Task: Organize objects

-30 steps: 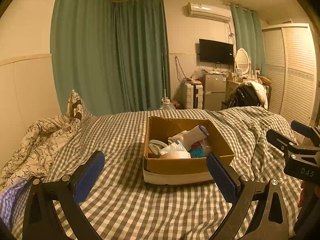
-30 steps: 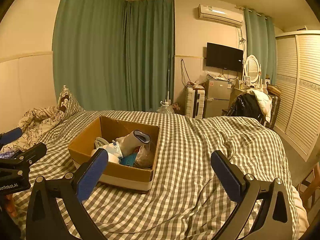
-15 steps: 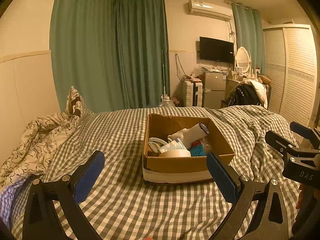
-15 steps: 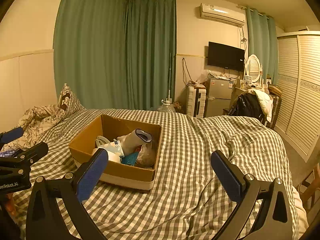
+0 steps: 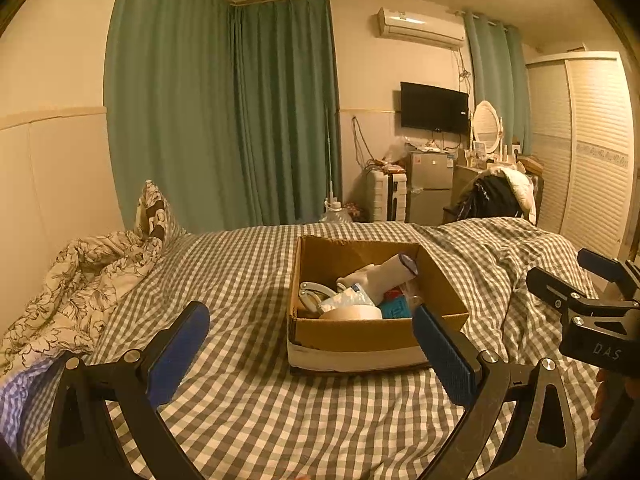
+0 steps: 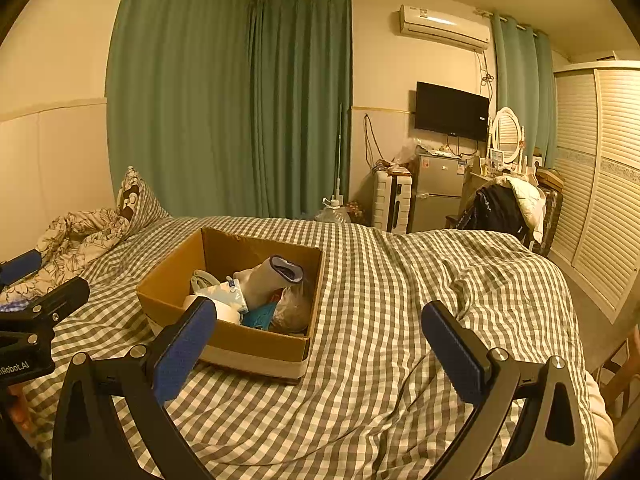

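Both grippers spread empty, cardboard box [image 5: 360, 334] holding perhaps tape

A grey-and-white checked cover [image 5: 248, 276] is spreading over the bed, and a cream quilt printed with dark flowers [image 5: 76, 276] is bunching at its left edge beside a lilac-and-white striped cloth [image 5: 16, 392]. A brown cardboard box [image 5: 360, 334] with a pale band along its base is showing a white sock [image 5: 384, 276] with a purple-edged cuff, a cream roll of tape [image 5: 352, 313] and a turquoise packet [image 5: 396, 307]. Both the left gripper [image 5: 310, 354] and the right gripper [image 6: 320, 350] are showing black frames with blue pads [image 6: 185, 350]. Teal curtains [image 6: 240, 104] are hanging against cream walls, next to a black television [image 6: 451, 111], a white air conditioner [image 6: 444, 26] and a cream slatted wardrobe [image 6: 600, 184]
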### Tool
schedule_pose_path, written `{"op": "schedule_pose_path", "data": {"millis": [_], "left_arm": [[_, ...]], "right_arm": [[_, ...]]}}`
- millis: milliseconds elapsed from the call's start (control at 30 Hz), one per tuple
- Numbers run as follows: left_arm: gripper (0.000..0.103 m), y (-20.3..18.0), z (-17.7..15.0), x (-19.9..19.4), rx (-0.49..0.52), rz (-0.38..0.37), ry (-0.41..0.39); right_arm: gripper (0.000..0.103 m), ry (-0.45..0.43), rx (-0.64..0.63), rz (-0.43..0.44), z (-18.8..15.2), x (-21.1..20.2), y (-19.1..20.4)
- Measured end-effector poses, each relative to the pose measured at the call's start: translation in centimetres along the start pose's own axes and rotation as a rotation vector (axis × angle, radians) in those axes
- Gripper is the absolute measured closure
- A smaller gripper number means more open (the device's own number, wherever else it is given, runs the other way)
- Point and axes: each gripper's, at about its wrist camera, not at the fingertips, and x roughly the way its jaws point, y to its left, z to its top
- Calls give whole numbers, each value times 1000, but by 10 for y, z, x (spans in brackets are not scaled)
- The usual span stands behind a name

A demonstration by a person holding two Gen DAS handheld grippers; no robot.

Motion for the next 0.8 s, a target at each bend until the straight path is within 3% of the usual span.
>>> {"op": "schedule_pose_path", "data": {"millis": [800], "left_arm": [[0,0,-7,7,-2,-3,34]], "right_arm": [[0,14,-3,1,-6,3,1]]}}
